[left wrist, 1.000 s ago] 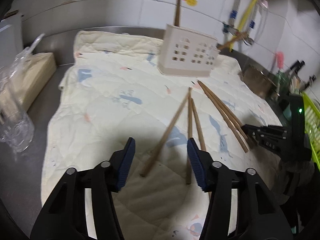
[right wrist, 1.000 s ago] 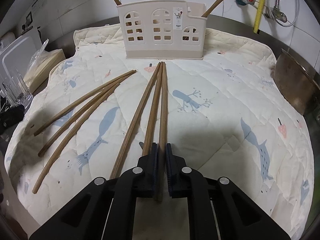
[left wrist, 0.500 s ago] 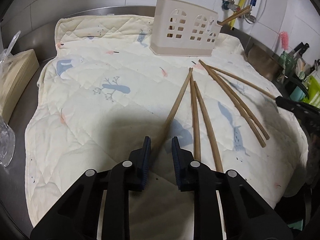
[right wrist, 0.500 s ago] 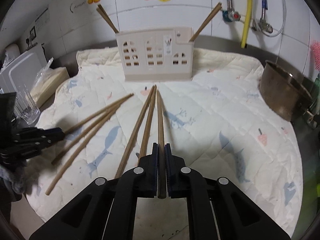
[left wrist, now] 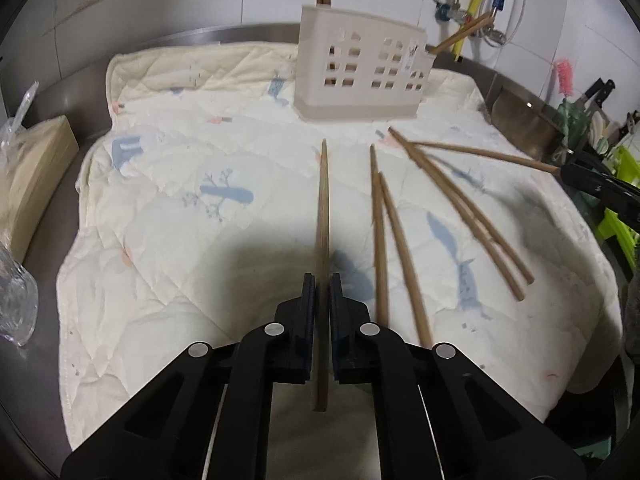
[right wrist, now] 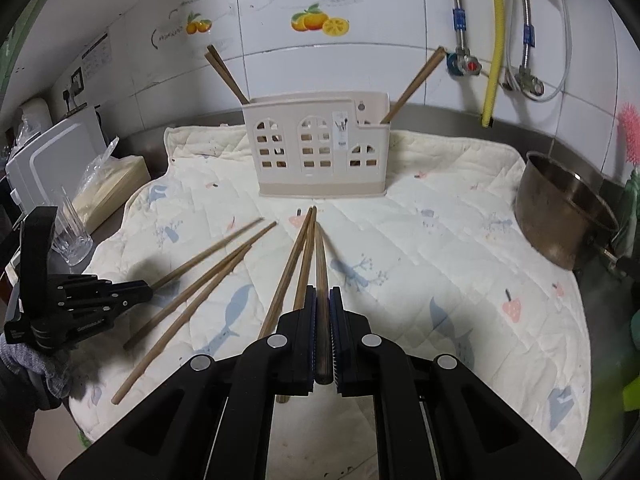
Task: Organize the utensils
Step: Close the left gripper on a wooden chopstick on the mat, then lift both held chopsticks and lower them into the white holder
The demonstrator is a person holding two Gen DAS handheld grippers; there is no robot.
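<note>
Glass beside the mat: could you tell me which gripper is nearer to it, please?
Left. The left gripper sits just right of the glass at the mat's edge; the right gripper is farther right, over the mat's middle.

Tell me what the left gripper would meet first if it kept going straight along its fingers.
Probably the cream utensil holder. The left gripper, shut on a chopstick, points across bare quilted mat toward the holder's left part. Depth is unclear; the chopstick's tip would arrive first.
</note>
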